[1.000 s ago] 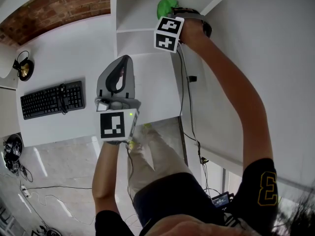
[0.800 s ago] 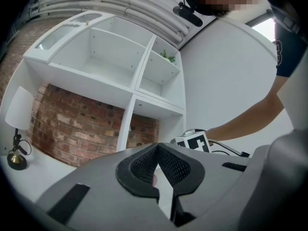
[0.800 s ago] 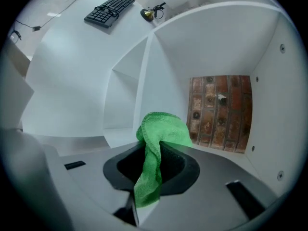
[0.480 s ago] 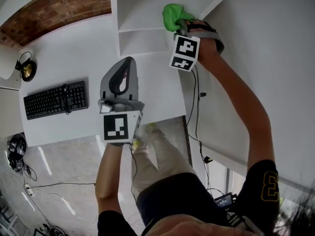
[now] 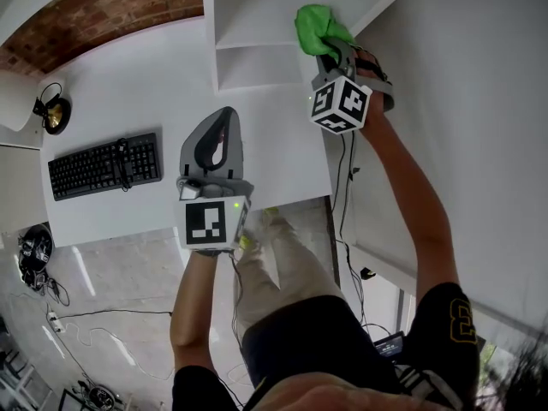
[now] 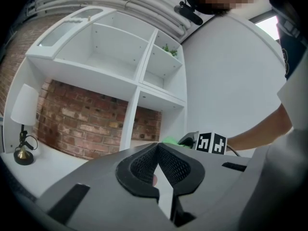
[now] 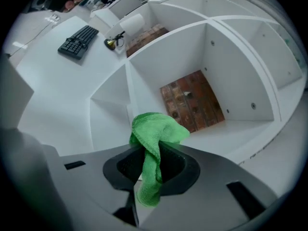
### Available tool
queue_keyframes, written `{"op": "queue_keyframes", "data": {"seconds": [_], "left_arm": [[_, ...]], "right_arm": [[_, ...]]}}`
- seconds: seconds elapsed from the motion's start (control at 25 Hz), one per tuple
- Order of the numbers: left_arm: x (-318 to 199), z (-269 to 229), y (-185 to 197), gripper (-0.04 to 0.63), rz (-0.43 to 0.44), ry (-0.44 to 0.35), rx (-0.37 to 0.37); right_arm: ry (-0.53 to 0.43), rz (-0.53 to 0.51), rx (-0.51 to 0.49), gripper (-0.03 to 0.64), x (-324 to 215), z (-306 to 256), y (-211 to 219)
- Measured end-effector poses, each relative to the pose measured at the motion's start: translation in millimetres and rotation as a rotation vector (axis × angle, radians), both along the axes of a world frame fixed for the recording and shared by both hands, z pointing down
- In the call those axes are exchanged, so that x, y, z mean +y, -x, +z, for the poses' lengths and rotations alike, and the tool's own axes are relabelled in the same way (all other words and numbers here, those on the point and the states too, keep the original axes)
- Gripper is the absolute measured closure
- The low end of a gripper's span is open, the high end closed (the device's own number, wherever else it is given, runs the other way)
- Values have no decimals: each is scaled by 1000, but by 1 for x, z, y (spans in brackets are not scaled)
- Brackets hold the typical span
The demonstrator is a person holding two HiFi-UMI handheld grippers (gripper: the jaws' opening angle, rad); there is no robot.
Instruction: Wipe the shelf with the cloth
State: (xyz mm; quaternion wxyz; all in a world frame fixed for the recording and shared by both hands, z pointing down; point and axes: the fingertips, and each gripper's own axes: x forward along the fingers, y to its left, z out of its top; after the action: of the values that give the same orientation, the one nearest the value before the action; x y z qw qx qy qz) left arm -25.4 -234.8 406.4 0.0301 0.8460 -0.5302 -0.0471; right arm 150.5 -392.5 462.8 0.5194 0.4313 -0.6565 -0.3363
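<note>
Your right gripper (image 5: pixel 325 51) is clamped on the green cloth (image 5: pixel 315 26) by the shelf (image 5: pixel 257 15). Your left gripper (image 5: pixel 223 118) hangs above the desk (image 5: pixel 128 84), jaws together, empty.

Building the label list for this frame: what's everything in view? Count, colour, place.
cloth: one, green, pinched in the right gripper, at the shelf unit
shelf unit: one, white, on the desk
desk: one, white, before the brick wall
keyboard: one, black, desk's left part
lamp: one, brass base, white shade, desk's far left
plant: one, green, small, upper shelf compartment
brick wall: one, red-brown, behind the desk
cables: a tangle, black, floor at left
left gripper: grey, jaws together, empty, over the desk
right gripper: grey, shut on the cloth
</note>
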Motion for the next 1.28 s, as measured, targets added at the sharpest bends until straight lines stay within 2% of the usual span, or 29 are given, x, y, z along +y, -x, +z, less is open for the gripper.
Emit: {"op": "queue_keyframes", "data": {"seconds": [0.12, 0.2, 0.36, 0.48, 0.72, 0.84, 0.92, 1.12, 1.28], "left_arm": [[14, 2, -1, 577, 1, 59, 62], [26, -3, -6, 577, 3, 82, 90], [35, -27, -17, 577, -27, 63, 21], [36, -39, -17, 577, -52, 64, -8], [65, -60, 21, 577, -124, 78, -120], [79, -78, 37, 577, -155, 60, -125], [91, -88, 50, 577, -170, 53, -122], [116, -110, 69, 577, -206, 30, -109], [125, -127, 65, 577, -202, -6, -116]], "right_arm": [[-75, 32, -96, 557, 12, -7, -1], [-91, 58, -159, 557, 23, -15, -2], [-75, 108, -332, 557, 42, -33, -10], [-51, 147, -415, 557, 59, -47, -20], [-22, 134, -534, 557, 121, -76, -2], [-21, 125, -559, 557, 149, -90, 5], [-24, 99, -621, 557, 171, -102, 18], [-29, 30, -873, 557, 214, -137, 43], [-3, -18, -1147, 557, 232, -161, 45]]}}
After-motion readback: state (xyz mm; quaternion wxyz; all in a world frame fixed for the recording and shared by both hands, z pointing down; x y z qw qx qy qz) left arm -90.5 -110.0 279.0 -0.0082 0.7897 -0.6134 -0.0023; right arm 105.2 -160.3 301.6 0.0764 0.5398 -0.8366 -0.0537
